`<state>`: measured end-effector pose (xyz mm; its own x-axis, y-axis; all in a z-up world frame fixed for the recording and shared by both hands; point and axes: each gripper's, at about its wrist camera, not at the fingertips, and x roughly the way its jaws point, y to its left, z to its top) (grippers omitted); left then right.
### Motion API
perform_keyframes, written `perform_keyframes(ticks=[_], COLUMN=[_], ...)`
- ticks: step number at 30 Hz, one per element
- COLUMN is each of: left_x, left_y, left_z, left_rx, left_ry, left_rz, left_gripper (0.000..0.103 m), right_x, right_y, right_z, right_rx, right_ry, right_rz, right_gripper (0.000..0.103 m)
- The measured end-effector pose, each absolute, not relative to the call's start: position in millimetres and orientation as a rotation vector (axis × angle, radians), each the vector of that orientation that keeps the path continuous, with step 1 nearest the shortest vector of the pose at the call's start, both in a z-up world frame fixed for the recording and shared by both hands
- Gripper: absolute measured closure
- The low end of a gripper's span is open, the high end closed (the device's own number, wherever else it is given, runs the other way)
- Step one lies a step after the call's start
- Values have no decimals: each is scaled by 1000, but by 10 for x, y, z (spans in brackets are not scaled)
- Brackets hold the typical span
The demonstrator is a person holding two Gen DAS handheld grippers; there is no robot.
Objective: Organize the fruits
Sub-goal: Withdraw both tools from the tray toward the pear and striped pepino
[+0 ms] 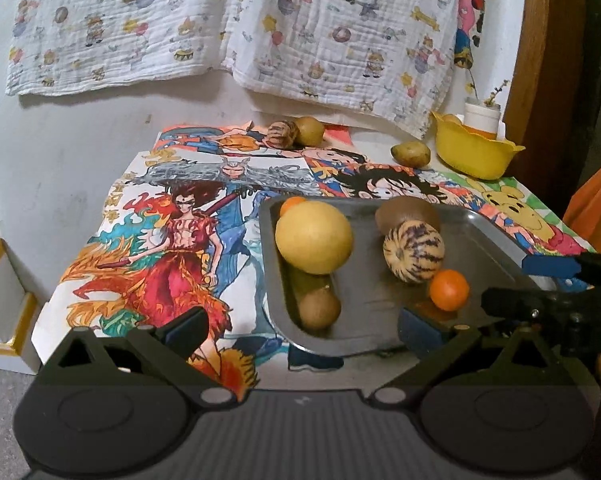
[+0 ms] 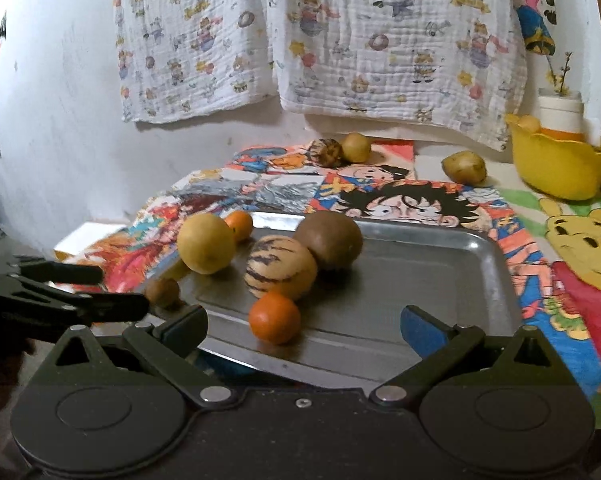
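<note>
L gripper [image 1: 304, 330]: jaws fully spread, nothing between pads; near corner of metal tray [image 1: 480, 232] sits in the gap. R gripper [image 2: 304, 326]: jaws spread, empty; small orange [image 2: 274, 318] lies just ahead, approx. centred. Beyond on tray: striped melon [image 2: 280, 268], brown fruit [image 2: 328, 246], yellow citrus [image 2: 206, 244]. Off tray, far edge of table: potato-like item [image 2: 464, 167], ID uncertain, beside yellow bowl [image 2: 556, 168].
</note>
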<state>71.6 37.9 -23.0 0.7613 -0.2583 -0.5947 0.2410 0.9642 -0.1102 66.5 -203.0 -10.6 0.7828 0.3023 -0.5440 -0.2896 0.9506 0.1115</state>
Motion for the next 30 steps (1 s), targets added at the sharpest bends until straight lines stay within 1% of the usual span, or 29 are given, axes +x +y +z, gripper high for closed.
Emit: perform_keyframes(ticks=[14, 22, 30], left_x=[818, 1112, 1506], left_y=[357, 374, 301], left_z=[-114, 97, 210], left_rx=[85, 78, 72], left_ry=[755, 742, 712], left_rz=[-325, -315, -307], left_gripper=[0, 0, 0], right_x=[759, 958, 1346], right_y=[-2250, -2503, -2734], right_z=[32, 163, 262], right_rx=[-76, 6, 51], right_ry=[582, 571, 561], right_rz=[273, 260, 222], right_gripper=[1, 1, 1])
